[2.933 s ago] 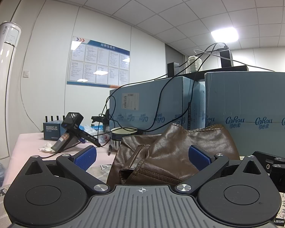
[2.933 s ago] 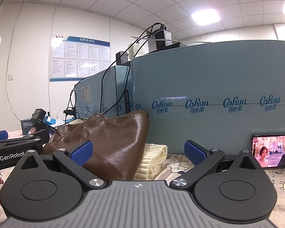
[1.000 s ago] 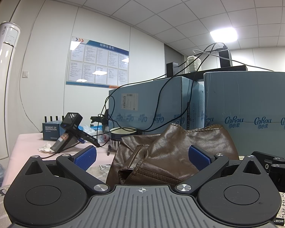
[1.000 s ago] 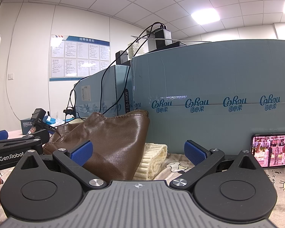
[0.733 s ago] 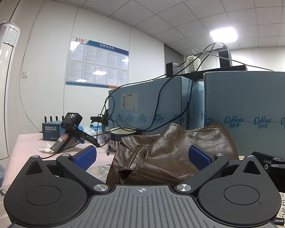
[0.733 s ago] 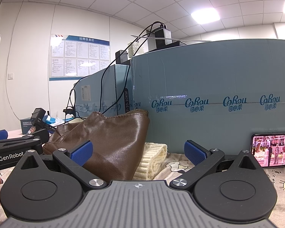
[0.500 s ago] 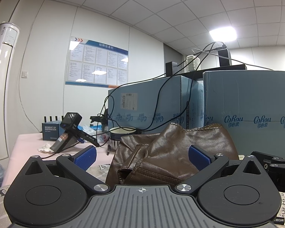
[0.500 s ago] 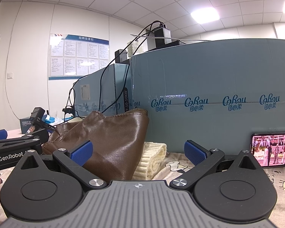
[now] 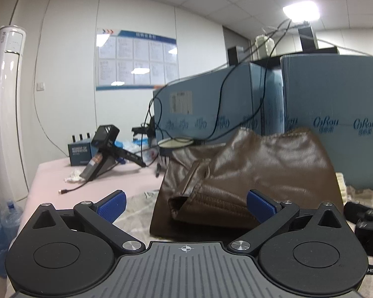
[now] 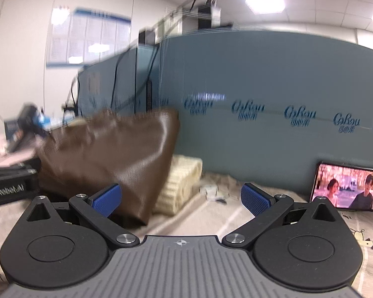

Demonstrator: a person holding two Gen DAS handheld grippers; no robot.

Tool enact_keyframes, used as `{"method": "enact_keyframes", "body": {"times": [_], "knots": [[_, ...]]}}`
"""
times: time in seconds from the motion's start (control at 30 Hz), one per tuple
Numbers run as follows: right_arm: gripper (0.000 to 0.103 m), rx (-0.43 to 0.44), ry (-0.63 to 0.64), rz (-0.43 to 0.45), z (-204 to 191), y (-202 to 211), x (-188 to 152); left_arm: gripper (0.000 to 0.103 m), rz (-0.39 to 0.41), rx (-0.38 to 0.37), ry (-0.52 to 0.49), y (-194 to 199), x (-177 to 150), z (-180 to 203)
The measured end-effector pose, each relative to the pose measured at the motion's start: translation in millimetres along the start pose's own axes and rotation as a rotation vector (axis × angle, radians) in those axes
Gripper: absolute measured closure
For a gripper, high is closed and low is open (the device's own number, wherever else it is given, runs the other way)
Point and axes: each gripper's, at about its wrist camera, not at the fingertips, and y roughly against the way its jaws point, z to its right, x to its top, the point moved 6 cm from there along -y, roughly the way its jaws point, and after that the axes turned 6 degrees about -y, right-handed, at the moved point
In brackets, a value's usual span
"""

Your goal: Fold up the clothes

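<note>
Garments: one brown leather jacket [image 9: 256, 171], one cream knit [image 10: 181, 183] beside it
Jacket axis: left-right (rumpled heap)
Left gripper [image 9: 185, 204]: wide, empty
Right gripper [image 10: 180, 198]: wide, empty

- Brown leather garment [image 9: 256, 168]: I see it bunched in a heap on the patterned cloth of the counter, glossy, stitched seams showing at a rolled edge facing my left camera.
- Cream knitted garment [image 10: 180, 185]: I see it folded into a thick block, touching the leather heap's right side, partly under it.
</note>
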Motion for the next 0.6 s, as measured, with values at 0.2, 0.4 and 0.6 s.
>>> {"method": "enact_keyframes", "body": {"times": [0.2,0.4,0.6], "knots": [[0.0,-0.015,0.011,-0.138,0.7,-18.8,-11.7,0.0,-0.022,-0.002,0.0,-1.2,-2.1,0.2],[0.0,-0.013,0.0,-0.235,3.0,-31.4,-21.4,0.0,-0.025,-0.005,0.0,-2.9,-0.5,0.8],[0.0,-0.011,-0.011,-0.331,5.2,-43.4,-31.0,0.0,-0.027,-0.009,0.0,-3.7,-0.2,0.9]]}}
